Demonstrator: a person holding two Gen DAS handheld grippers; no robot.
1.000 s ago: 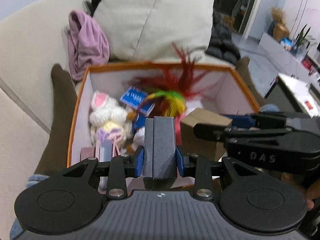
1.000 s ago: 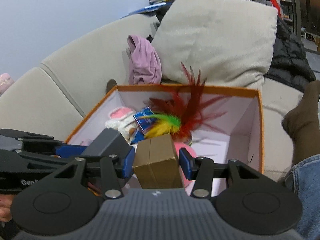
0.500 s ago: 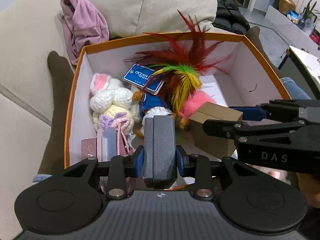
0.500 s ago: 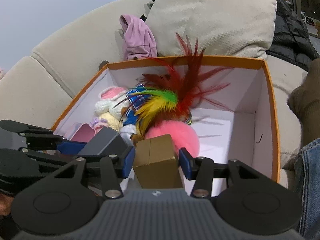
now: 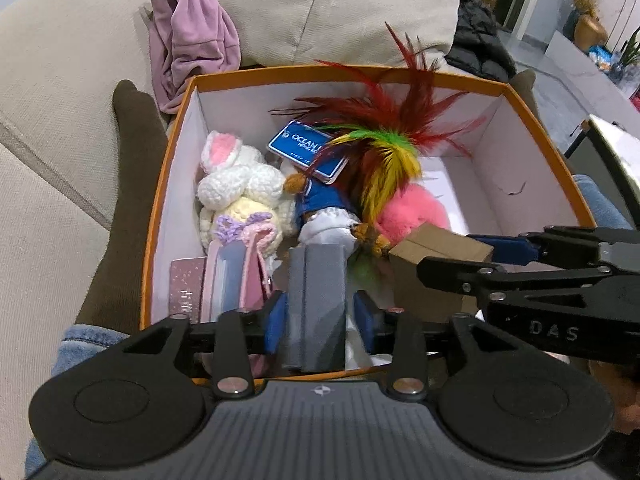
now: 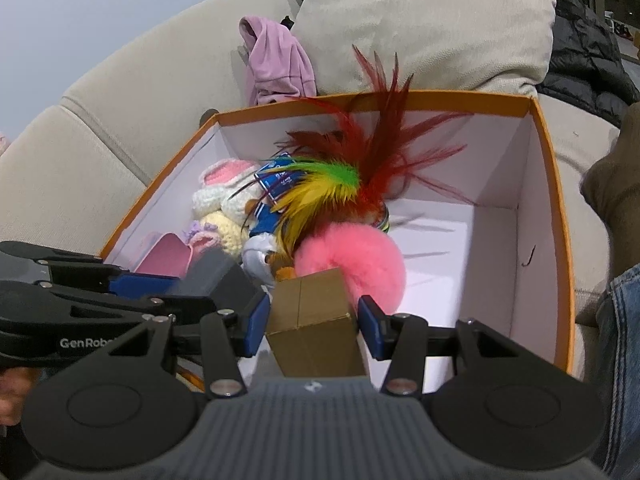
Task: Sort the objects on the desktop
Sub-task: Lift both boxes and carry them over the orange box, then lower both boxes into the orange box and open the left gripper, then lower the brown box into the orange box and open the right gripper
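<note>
An orange-rimmed white box [image 5: 400, 71] [image 6: 545, 184] stands on a sofa. It holds a crocheted bunny [image 5: 236, 184], a blue card [image 5: 306, 147], a feather toy [image 5: 384, 152] [image 6: 340, 176], a pink pompom [image 5: 414, 212] [image 6: 352, 256] and a pink case [image 5: 228, 280]. My left gripper [image 5: 318, 312] hangs over the box's near edge with a grey box [image 5: 316, 288] between its jaws. The jaws are opening, and a gap shows beside the right pad. My right gripper [image 6: 312, 316] is shut on a brown cardboard box [image 6: 312, 320] [image 5: 432, 256], just right of the left one.
A beige cushion [image 5: 332, 4] and a lilac garment [image 5: 188, 40] lie behind the box, with a black jacket [image 6: 580, 40] at the right. The person's legs in brown socks [image 5: 132, 160] and jeans [image 6: 624, 320] flank the box. The box's right half [image 6: 460, 240] has bare floor.
Both grippers have tipped down over the box, so more of its contents show. The left jaws have widened away from the grey box. The right grip on the brown box is unchanged.
</note>
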